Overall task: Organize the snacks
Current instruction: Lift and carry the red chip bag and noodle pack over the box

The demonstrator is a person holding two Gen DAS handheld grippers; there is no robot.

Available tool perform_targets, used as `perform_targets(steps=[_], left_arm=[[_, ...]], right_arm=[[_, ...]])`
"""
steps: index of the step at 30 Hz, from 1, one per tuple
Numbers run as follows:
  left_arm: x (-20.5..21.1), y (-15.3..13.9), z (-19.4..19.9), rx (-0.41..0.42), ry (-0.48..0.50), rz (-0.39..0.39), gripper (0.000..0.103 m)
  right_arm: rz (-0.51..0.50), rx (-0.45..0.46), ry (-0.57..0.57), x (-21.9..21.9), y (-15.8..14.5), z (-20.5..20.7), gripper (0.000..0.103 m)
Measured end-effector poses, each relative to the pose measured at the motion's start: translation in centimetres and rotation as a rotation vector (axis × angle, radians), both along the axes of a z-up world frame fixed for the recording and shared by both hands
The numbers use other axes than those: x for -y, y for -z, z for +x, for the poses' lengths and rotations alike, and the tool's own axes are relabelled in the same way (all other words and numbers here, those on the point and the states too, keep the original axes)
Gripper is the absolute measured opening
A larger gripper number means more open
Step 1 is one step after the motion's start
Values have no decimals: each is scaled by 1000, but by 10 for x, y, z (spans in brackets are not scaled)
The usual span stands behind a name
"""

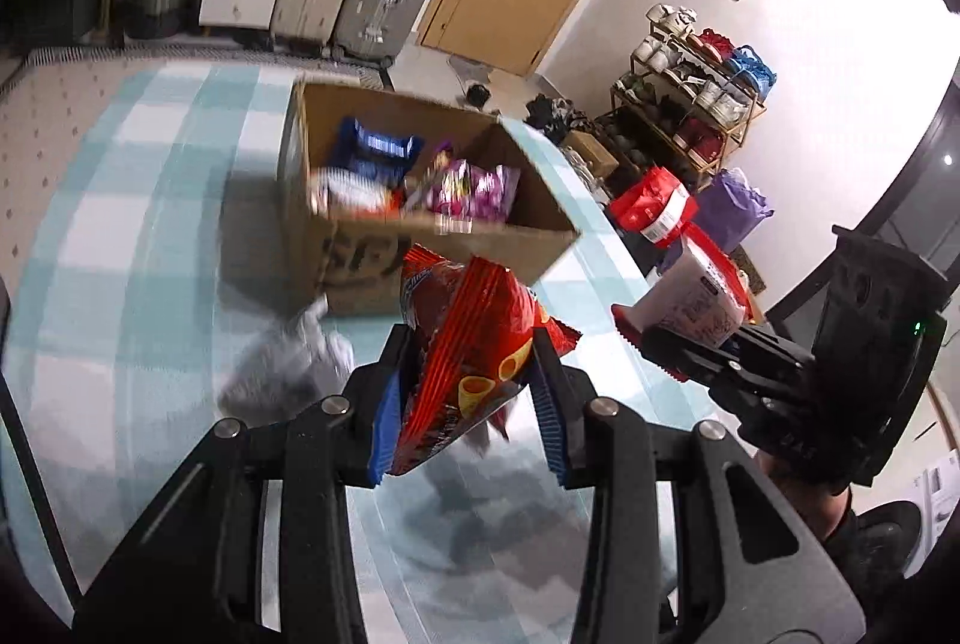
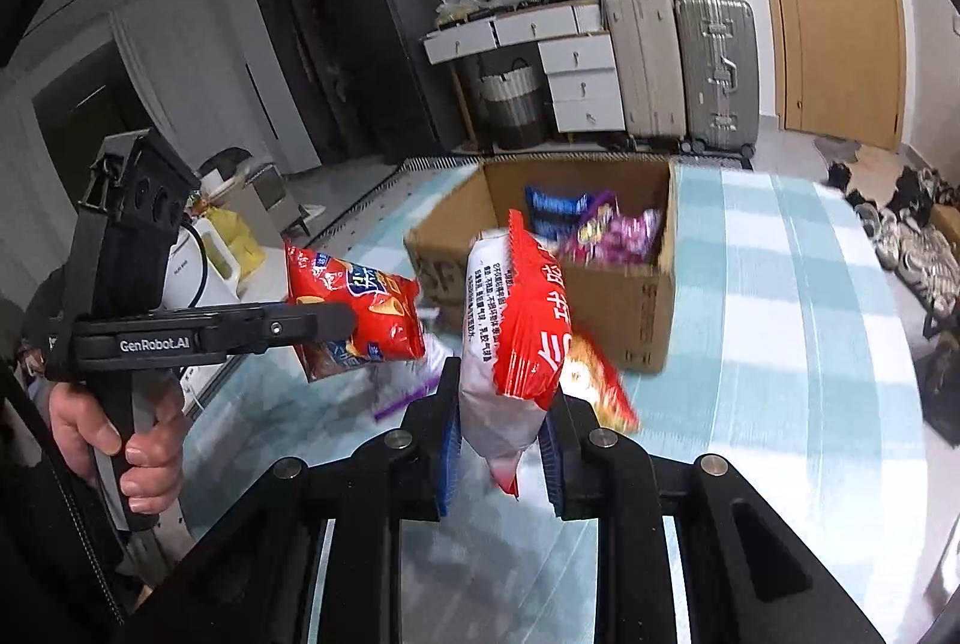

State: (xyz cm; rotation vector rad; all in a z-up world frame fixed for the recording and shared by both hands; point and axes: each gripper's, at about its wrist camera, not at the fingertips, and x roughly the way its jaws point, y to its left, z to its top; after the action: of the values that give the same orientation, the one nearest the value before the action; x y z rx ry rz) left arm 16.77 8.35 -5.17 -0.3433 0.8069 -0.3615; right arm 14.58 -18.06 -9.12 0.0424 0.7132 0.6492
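My left gripper (image 1: 471, 344) is shut on a red snack bag (image 1: 474, 344) and holds it above the table, just short of the cardboard box (image 1: 432, 248). It also shows in the right wrist view (image 2: 354, 308). My right gripper (image 2: 501, 374) is shut on a red and white snack bag (image 2: 510, 338), also raised near the box (image 2: 624, 308); that bag shows in the left wrist view (image 1: 690, 296). The box holds blue (image 1: 375, 149) and purple (image 1: 474, 191) snack packs.
A teal checked cloth (image 1: 150, 224) covers the table. A crumpled clear wrapper (image 1: 288, 368) lies before the box. An orange snack pack (image 2: 594, 386) lies beside the box. Suitcases (image 2: 714, 68), drawers and a shoe rack (image 1: 690, 104) stand beyond the table.
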Motion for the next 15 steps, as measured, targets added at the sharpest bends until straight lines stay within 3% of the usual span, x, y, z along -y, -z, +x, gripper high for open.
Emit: perform_targets(steps=[15], left_arm=[[6, -51, 72, 16, -34, 68, 35]], right_arm=[[60, 0, -30, -11, -47, 72, 22]])
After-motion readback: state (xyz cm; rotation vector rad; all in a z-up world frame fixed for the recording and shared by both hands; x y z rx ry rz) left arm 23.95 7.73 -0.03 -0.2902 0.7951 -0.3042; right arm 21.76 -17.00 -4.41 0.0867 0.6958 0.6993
